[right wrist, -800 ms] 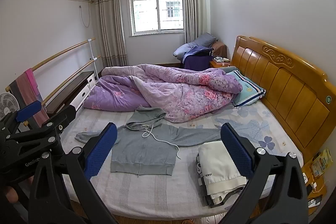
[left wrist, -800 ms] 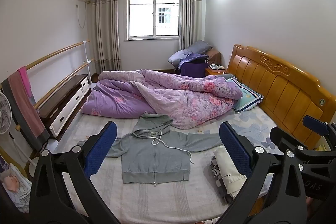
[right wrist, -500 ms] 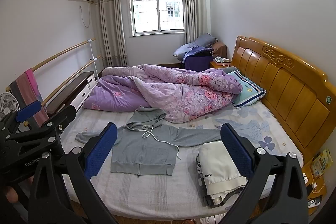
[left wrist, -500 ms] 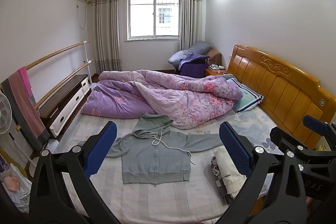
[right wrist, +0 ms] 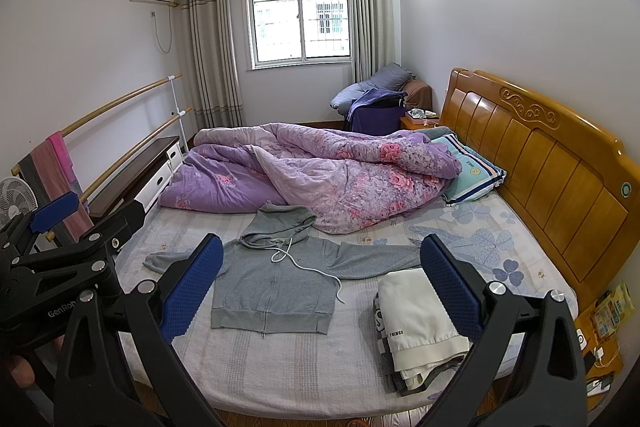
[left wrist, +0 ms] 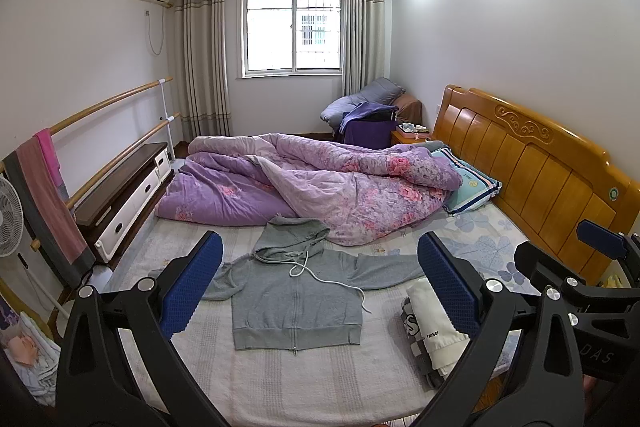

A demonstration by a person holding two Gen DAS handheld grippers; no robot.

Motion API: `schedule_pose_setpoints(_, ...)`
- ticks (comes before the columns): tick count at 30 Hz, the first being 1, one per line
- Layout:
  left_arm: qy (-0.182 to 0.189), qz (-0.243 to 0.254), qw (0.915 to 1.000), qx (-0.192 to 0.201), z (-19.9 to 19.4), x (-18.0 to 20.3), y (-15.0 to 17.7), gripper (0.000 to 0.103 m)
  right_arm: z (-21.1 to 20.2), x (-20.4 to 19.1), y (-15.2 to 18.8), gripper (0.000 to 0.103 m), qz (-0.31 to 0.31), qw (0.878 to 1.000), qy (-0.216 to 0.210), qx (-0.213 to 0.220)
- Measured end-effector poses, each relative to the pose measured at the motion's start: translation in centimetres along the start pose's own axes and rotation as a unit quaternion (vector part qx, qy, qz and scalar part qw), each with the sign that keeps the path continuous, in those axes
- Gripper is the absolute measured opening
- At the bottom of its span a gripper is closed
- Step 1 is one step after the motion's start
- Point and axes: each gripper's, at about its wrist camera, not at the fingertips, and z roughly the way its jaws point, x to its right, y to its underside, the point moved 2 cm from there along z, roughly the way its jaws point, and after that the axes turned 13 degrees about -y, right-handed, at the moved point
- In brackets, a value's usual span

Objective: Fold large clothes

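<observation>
A grey zip hoodie (left wrist: 298,301) lies flat and face up on the bed, sleeves spread to both sides, hood toward the quilt. It also shows in the right wrist view (right wrist: 276,287). My left gripper (left wrist: 320,287) is open and empty, held above the bed's near edge, short of the hoodie. My right gripper (right wrist: 322,287) is open and empty too, at the same distance. Each gripper shows at the edge of the other's view.
A stack of folded clothes, white on top (right wrist: 420,323), sits at the bed's near right (left wrist: 434,331). A purple floral quilt (left wrist: 320,183) is heaped behind the hoodie. A wooden headboard (right wrist: 552,155) stands right, a low cabinet (left wrist: 124,195) and a fan (left wrist: 10,211) left.
</observation>
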Motion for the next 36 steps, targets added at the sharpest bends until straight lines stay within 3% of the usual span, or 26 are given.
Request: schedule_pose_setpoints(36,0.001,0.001,1.0,-0.002,0.07,0.06,0.39,0.098,-0.23,-0.11,0.29,0.095,0.002,1.0,0.0,-0.001)
